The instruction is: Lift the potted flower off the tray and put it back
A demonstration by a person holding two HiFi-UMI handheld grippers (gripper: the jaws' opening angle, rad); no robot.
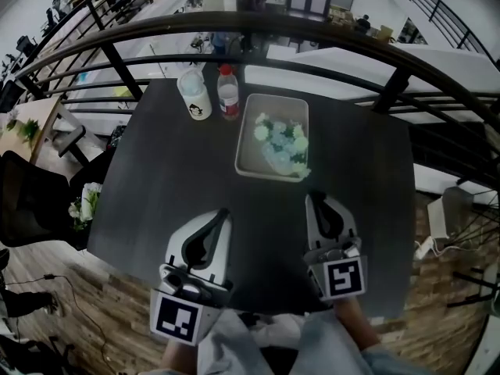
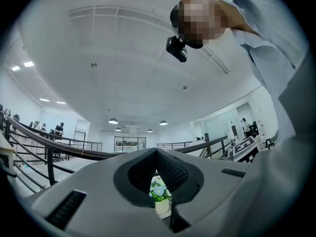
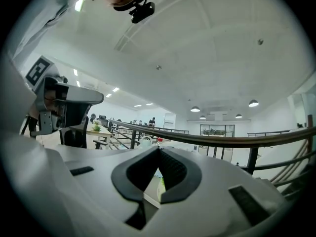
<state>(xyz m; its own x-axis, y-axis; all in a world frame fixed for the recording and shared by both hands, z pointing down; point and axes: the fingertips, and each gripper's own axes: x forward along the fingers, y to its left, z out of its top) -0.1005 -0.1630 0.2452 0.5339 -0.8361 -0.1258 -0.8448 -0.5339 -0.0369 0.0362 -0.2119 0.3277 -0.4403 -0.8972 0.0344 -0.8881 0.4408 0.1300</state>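
Observation:
The potted flower (image 1: 283, 141), pale blue and white blooms over green leaves, stands in the white tray (image 1: 275, 98) at the back middle of the dark table (image 1: 172, 178). Both grippers hover well short of it, near the table's front edge. My left gripper (image 1: 223, 212) points toward the tray with its jaws together and nothing in them. My right gripper (image 1: 315, 198) is also shut and empty. In the left gripper view the flower (image 2: 159, 190) in its white pot shows through the gap under the closed left gripper (image 2: 157, 150). The right gripper (image 3: 159, 148) has its pads meeting.
A white cup (image 1: 195, 92) with a drawing on it and a red-capped bottle (image 1: 228, 92) stand left of the tray. A dark curved railing (image 1: 273, 30) runs behind the table. A black office chair (image 1: 31, 201) and a bunch of flowers (image 1: 86, 201) are at the left.

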